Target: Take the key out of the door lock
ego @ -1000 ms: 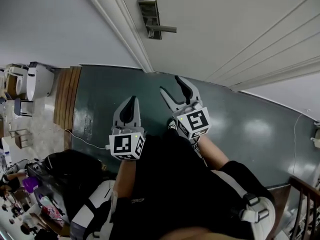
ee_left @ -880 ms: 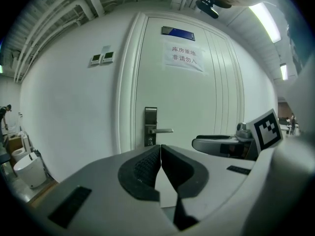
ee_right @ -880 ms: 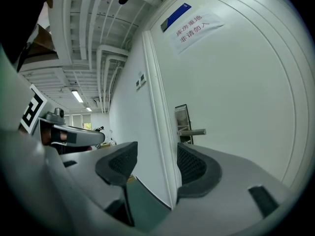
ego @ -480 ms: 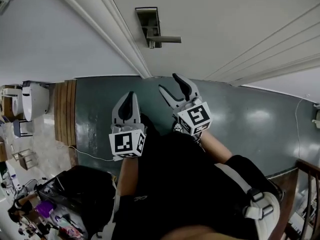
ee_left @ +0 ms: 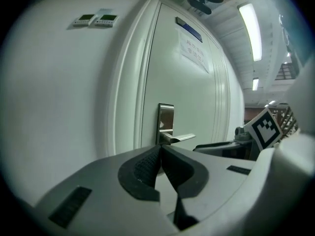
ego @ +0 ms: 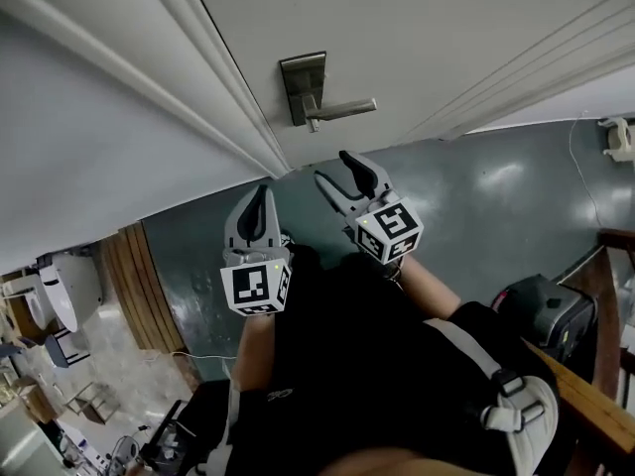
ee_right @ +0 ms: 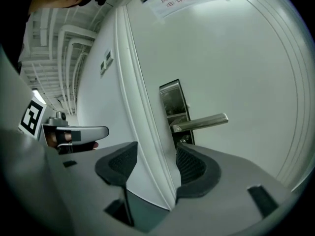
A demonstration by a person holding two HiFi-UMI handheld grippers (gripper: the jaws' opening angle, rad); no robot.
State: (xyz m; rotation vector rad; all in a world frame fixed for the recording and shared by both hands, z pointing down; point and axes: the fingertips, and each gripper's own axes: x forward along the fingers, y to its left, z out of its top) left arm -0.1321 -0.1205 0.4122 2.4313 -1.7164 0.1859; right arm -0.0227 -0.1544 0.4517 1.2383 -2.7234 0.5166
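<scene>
Currently in the approach phase; nothing has been grasped yet. The lock plate (ego: 303,85) sits on the white door (ego: 446,28) next to the door frame (ego: 213,77), with the lever handle (ego: 342,110) sticking out from the plate's lower half. The key (ee_right: 183,142) reads only as a small stub on the plate just under the lever. It is too small to make out its shape, so I take it to be the key from its position. The right gripper (ego: 332,165) hangs below the lock plate and short of it, with its jaws spread and nothing between them. Its own view looks up at the plate and lever past the parted pads. The left gripper (ego: 261,194) is lower still, off to the frame side of the plate, with its jaws pressed together and empty, and it looks like a bystander for now. My read is that the right gripper is the working one. The next move calls for raising it to the stub under the lever. The open jaws would need to be lined up to straddle the key's head without fouling the lever above. They would then pinch firmly and draw straight out from the plate, perhaps after turning the key upright if it resists. The risk is a thin, slippery grip on a small target.
</scene>
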